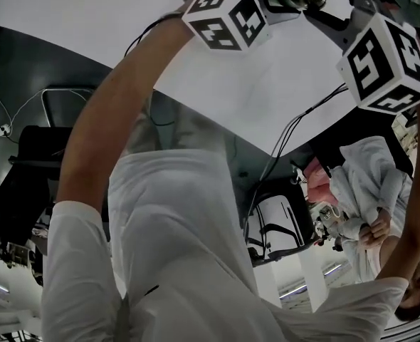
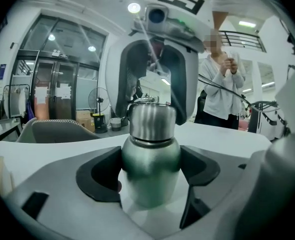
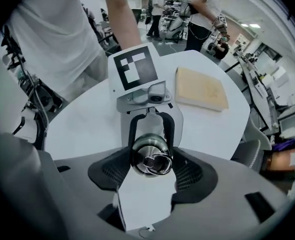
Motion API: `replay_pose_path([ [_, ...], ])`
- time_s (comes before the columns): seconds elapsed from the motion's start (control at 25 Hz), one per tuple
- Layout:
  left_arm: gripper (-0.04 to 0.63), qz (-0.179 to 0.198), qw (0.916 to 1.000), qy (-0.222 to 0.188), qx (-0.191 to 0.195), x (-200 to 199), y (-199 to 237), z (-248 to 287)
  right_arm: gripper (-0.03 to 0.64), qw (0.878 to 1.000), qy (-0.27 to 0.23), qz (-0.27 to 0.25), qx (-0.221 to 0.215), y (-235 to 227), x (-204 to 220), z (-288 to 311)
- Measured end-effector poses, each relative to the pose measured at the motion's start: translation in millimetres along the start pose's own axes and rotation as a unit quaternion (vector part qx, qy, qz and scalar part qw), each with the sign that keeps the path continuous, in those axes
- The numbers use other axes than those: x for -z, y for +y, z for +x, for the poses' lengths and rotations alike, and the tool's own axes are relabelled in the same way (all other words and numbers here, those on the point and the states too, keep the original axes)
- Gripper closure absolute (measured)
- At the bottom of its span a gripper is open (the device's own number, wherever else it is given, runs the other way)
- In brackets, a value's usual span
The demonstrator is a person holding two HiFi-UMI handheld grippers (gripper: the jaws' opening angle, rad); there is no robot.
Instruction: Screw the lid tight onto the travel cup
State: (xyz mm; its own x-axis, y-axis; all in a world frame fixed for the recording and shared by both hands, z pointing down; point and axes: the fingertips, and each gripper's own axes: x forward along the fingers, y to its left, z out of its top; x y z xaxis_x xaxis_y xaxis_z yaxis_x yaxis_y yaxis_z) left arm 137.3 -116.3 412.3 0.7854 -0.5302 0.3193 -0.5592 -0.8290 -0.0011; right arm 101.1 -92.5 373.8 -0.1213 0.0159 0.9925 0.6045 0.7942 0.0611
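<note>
Steel cup (image 2: pixel 150 176) is clenched upright in the left hand-held gripper (image 2: pixel 151 165), apparently so it cannot spin. From above, the right hand-held gripper (image 3: pixel 151 160) grasps the lid (image 3: pixel 150 153), placed for twisting.

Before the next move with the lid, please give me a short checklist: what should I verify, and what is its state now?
1. Left claw grips the travel cup by its body: ok.
2. Lid sits straight on the cup's mouth: ok.
3. Right claw straddles the lid from above: ok.
4. Right claw presses firmly on the lid: cannot tell.
5. Lid already screwed fully tight: cannot tell.
</note>
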Motion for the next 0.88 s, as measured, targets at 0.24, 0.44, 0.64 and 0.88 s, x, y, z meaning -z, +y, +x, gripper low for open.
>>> replay_pose_path([
  [0.24,0.236,-0.009,0.9999,0.001,-0.01,2,-4,-6,0.36,0.993,-0.039,0.11,0.026,-2,-6,-2],
  [0.44,0.236,-0.007,0.9998,-0.002,-0.017,2,-3,-6,0.36,0.975,-0.05,0.205,0.062,-4,-3,-3],
  [0.64,0.236,-0.011,0.9997,-0.002,-0.023,1,-3,-4,0.36,0.935,-0.064,0.335,0.094,-9,2,-5],
  [0.88,0.236,-0.01,0.9994,-0.004,-0.034,-2,-2,-3,0.359,0.926,-0.059,0.347,0.137,-12,4,-9],
])
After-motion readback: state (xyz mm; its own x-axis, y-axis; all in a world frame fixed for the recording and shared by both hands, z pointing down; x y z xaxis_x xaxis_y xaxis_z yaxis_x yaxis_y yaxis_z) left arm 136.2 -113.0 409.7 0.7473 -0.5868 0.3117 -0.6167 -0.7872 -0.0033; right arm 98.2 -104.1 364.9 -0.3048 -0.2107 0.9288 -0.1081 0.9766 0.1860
